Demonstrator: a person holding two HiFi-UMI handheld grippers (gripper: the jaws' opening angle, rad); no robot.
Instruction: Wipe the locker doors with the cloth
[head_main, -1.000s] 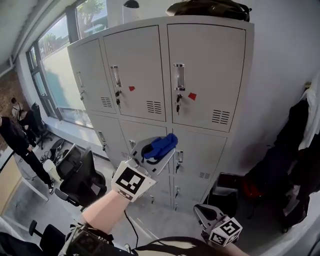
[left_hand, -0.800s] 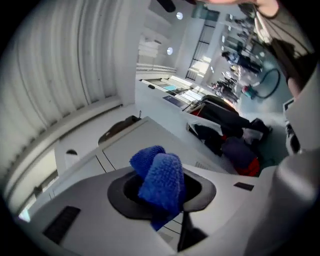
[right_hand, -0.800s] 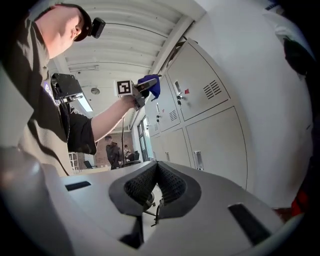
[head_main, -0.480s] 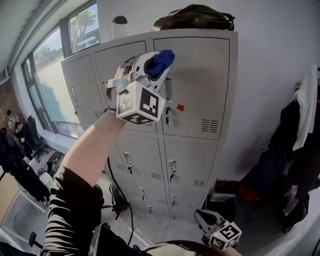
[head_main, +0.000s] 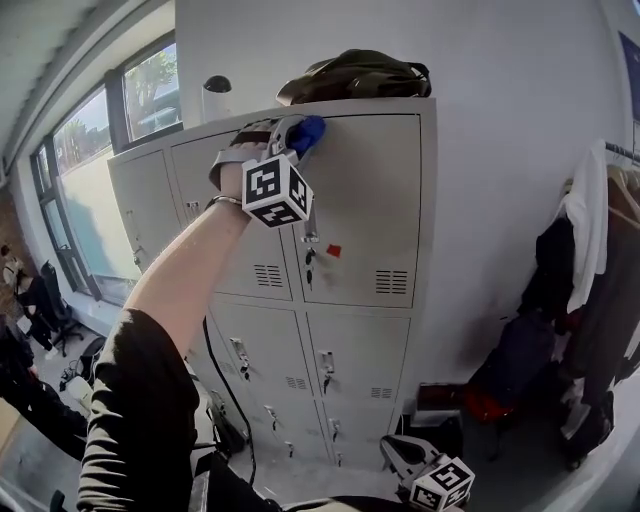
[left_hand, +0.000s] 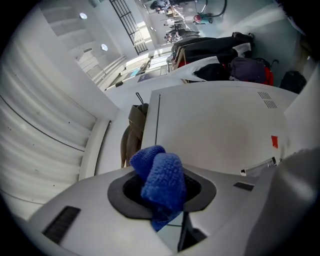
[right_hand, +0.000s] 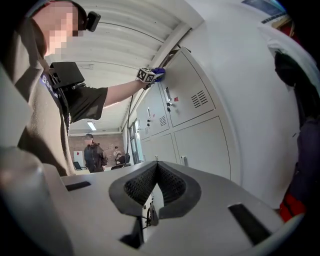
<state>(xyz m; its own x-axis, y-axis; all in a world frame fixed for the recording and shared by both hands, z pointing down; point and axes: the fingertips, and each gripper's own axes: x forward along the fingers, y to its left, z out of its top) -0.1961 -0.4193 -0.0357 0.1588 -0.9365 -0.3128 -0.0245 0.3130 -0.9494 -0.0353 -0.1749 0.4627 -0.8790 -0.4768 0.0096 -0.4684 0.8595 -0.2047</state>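
A folded blue cloth (head_main: 305, 130) is clamped in my left gripper (head_main: 296, 134), which is raised to the top left corner of the upper right locker door (head_main: 370, 200). In the left gripper view the cloth (left_hand: 161, 181) bulges out between the jaws, with the pale door (left_hand: 220, 135) just beyond. My right gripper (head_main: 402, 459) hangs low near the floor, shut with nothing in it. Its own view shows the pads (right_hand: 150, 187) meeting and the grey lockers (right_hand: 192, 120) far off, with my left gripper (right_hand: 154, 74) up at the top.
A dark bag (head_main: 355, 75) lies on top of the lockers and a white cylinder (head_main: 215, 98) stands beside it. Clothes (head_main: 590, 260) hang on a rack at the right. Windows (head_main: 100, 170) line the left wall. Bags (head_main: 485, 405) sit on the floor by the lockers.
My left arm has risen from the middle lockers to the top edge of the upper right door, carrying the cloth. The head view has tilted upward. The right gripper stays low.
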